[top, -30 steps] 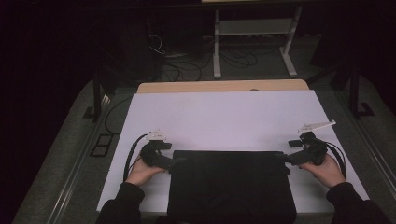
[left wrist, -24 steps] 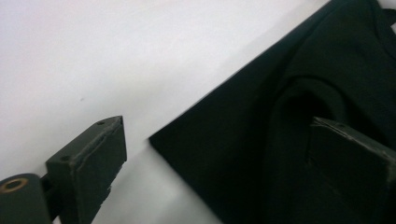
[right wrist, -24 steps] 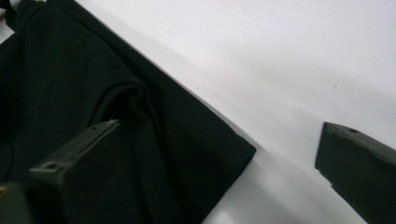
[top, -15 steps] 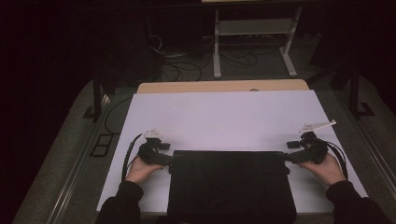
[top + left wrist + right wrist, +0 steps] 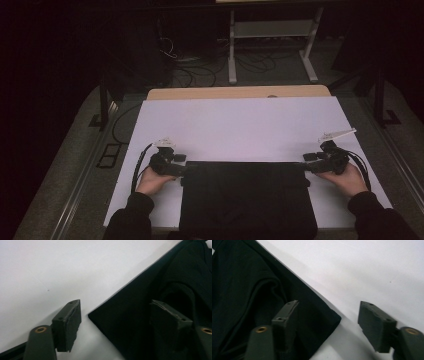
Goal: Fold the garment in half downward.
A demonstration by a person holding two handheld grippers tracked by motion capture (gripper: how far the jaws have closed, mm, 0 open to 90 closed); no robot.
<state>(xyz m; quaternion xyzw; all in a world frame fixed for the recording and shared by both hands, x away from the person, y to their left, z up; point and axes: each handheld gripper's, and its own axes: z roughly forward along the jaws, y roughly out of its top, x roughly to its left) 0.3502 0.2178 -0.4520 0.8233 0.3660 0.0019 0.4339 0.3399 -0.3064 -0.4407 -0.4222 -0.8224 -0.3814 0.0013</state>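
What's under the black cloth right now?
The black cloth lies flat on the white board, which shows bare around its far corners. Whether anything else sits beneath its middle cannot be seen.

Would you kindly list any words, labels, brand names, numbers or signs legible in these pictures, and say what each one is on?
None can be read: the black cloth, the white tabletop, the left gripper and the right gripper carry no legible writing in any view.

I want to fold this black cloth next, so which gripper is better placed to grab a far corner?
Neither clearly. The left gripper and right gripper each stand open astride a far corner of the black cloth, one jaw over cloth, one over the white table.
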